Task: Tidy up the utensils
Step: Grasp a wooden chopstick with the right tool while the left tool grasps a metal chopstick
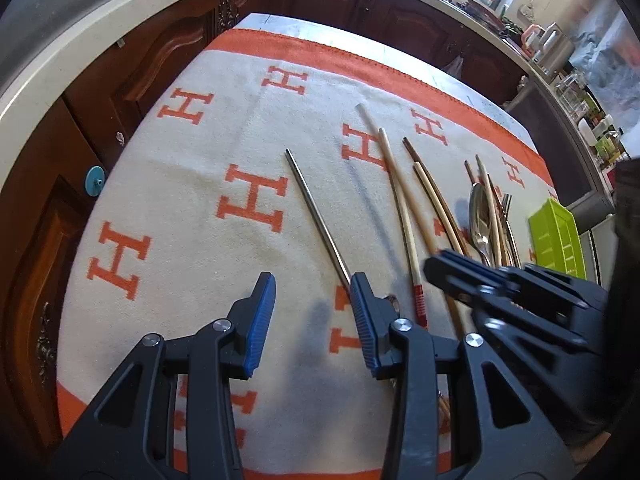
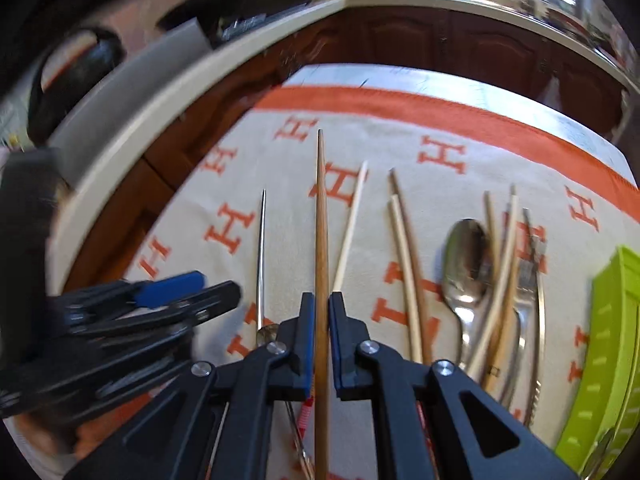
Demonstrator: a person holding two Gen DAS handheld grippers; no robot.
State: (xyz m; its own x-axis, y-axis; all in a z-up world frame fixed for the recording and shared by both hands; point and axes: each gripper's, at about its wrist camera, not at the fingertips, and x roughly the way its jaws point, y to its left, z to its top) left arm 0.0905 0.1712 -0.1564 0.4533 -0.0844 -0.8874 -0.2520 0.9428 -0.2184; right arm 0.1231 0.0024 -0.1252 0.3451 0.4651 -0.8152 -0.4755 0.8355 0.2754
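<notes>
A: Right gripper (image 2: 320, 320) first. State?
B: Jaws narrow, clamped on a brown chopstick (image 2: 321, 216). Stick runs straight ahead along the jaws, tip pointing away, seems lifted off the cloth (image 2: 500, 152).
A: Left gripper (image 1: 312, 300)?
B: Jaws partly apart, nothing between them. Right pad sits just beside the near end of the metal chopstick (image 1: 316, 212), which lies on the cloth, slanting away to the left.
A: So what does the next move turn on?
B: My guess: the green tray (image 2: 612, 360). It's at the far right edge of the tabletop, right of the held stick, so the right hand is nearer. Long axis may need turning to match the tray slots.
A: Farther out?
B: Pale chopsticks (image 2: 404, 276) side by side, then a spoon (image 2: 466, 264) in a pile with more sticks and cutlery, next to the tray. Cabinets (image 2: 440, 36) behind.
</notes>
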